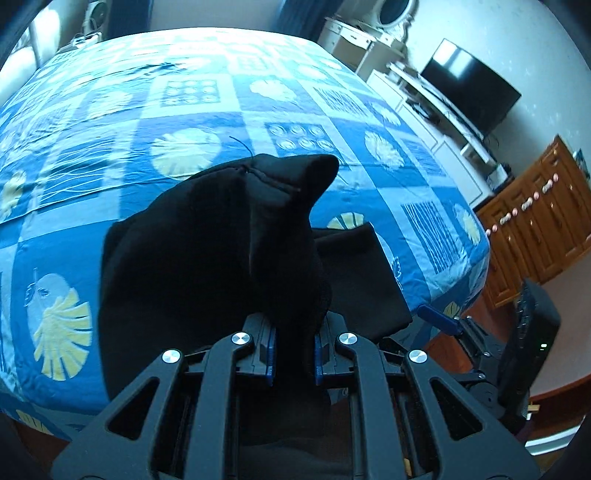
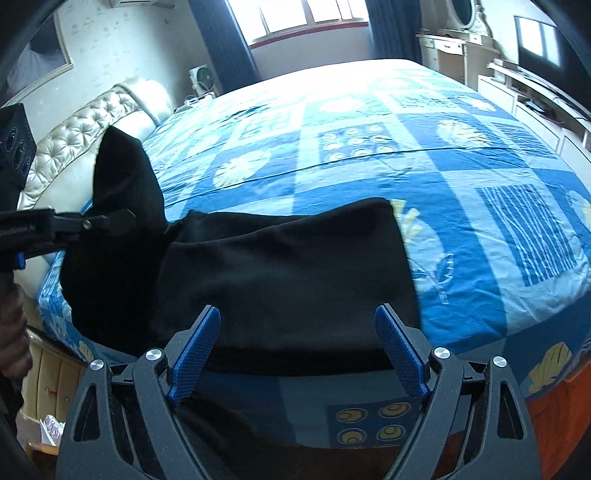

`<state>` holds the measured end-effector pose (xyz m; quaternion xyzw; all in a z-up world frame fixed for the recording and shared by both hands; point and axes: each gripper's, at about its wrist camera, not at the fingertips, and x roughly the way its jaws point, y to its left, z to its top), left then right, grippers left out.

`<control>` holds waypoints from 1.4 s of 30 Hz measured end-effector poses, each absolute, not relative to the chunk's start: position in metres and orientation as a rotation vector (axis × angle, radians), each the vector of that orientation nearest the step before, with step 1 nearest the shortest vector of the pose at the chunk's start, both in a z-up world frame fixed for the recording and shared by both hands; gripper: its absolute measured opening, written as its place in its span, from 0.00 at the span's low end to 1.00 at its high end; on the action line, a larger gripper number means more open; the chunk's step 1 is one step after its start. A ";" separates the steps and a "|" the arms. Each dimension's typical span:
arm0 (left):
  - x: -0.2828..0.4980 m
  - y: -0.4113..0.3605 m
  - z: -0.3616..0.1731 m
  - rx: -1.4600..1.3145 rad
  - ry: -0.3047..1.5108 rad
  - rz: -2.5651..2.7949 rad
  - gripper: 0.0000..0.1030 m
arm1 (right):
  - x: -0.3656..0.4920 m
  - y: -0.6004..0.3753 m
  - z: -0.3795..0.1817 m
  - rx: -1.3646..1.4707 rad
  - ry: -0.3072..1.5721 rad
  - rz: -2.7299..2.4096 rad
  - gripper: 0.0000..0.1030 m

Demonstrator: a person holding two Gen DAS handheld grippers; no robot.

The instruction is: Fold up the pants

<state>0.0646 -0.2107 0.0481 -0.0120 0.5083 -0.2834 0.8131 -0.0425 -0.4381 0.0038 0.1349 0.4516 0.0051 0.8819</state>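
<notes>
No brand, label or writing can be read anywhere in either view.

A bed covered by a blue patchwork bedspread [image 2: 369, 155] with pale yellow leaf and shell prints fills both views. A cream tufted headboard [image 2: 81, 125] stands at nine to ten o'clock in the right wrist view, with a bright window [image 2: 306, 16] and dark blue curtains at twelve o'clock. A white dresser with an oval mirror [image 2: 461, 14] is at one o'clock, and a dark television [image 1: 471, 86] on a white cabinet sits at two o'clock in the left wrist view, above a brown wooden cabinet [image 1: 532, 229] at three o'clock.

The black pants [image 2: 288, 273] lie on the near edge of the bed, at the centre of the right wrist view, one part flat and the other lifted at nine o'clock.

The left gripper [image 1: 293, 350] is clamped on a bunched fold of the pants, which rises in a dark peak at the centre of its view. The right gripper [image 2: 297, 345] has its blue pads spread wide just above the flat cloth, gripping nothing.
</notes>
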 end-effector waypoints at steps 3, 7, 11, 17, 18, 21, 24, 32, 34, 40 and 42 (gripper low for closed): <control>0.062 -0.232 0.038 0.009 1.092 -0.603 0.13 | -0.045 -0.447 0.001 0.281 0.941 -0.021 0.82; 0.061 -0.256 0.022 0.053 1.108 -0.594 0.13 | -0.047 -0.457 -0.001 0.265 0.936 -0.049 0.82; 0.064 -0.270 0.006 0.065 1.139 -0.588 0.13 | -0.049 -0.467 -0.004 0.249 0.934 -0.075 0.82; 0.063 -0.285 -0.010 0.110 1.153 -0.561 0.13 | -0.051 -0.477 -0.006 0.234 0.928 -0.099 0.82; 0.063 -0.287 -0.011 0.117 1.154 -0.555 0.13 | -0.052 -0.478 -0.006 0.232 0.927 -0.103 0.82; 0.064 -0.291 -0.015 0.126 1.158 -0.544 0.13 | -0.052 -0.482 -0.009 0.241 0.931 -0.105 0.82; 0.065 -0.296 -0.019 0.135 1.164 -0.530 0.13 | -0.053 -0.487 -0.012 0.249 0.936 -0.109 0.82; 0.067 -0.309 -0.029 0.172 1.171 -0.485 0.14 | -0.055 -0.493 -0.017 0.231 0.952 -0.133 0.82; 0.065 -0.313 -0.030 0.195 1.163 -0.475 0.14 | -0.055 -0.495 -0.018 0.230 0.954 -0.140 0.82; 0.064 -0.317 -0.033 0.214 1.159 -0.452 0.14 | -0.056 -0.501 -0.017 0.230 0.955 -0.160 0.82; 0.064 -0.318 -0.034 0.216 1.159 -0.447 0.14 | -0.056 -0.503 -0.016 0.232 0.955 -0.165 0.82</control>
